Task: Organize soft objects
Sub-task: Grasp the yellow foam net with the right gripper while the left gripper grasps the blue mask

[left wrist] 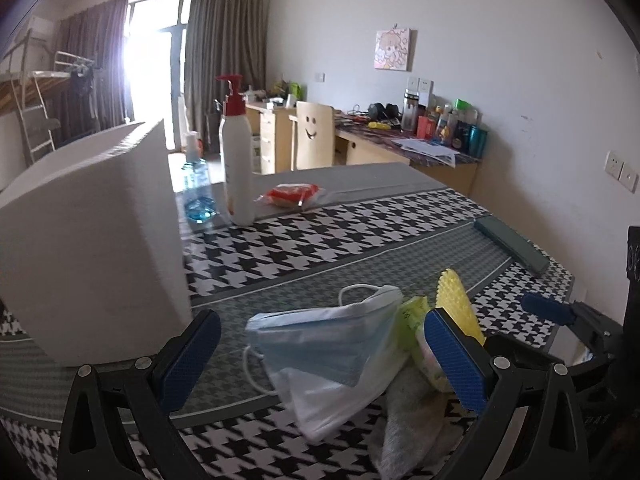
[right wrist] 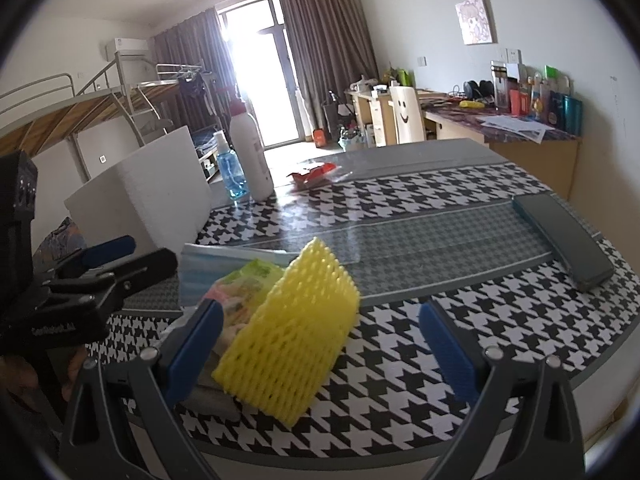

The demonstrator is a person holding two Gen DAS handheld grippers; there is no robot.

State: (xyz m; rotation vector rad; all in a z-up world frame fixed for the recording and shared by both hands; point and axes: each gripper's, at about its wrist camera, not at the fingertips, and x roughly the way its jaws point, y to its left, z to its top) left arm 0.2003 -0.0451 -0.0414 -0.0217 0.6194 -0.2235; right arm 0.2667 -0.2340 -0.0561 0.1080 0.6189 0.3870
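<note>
Both claws gape wide: the left claw (left wrist: 324, 364) straddles the pale blue pleated mask (left wrist: 320, 344), the right claw (right wrist: 324, 348) the yellow foam net sleeve (right wrist: 292, 336). Closing could snag the neighbouring green wipes packet (right wrist: 244, 292).

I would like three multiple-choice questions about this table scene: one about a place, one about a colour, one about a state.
1. Where does the white box stand relative to the pile of soft things?
A. on its left
B. on its right
C. on top of it

2. What colour is the foam net?
A. red
B. yellow
C. blue

3. How is the left gripper?
A. shut on the face masks
B. shut on nothing
C. open

Answers:
1 A, the left wrist view shows the box left of the face masks.
2 B, the net is plainly yellow.
3 C, its fingers stand wide apart around the masks.
</note>
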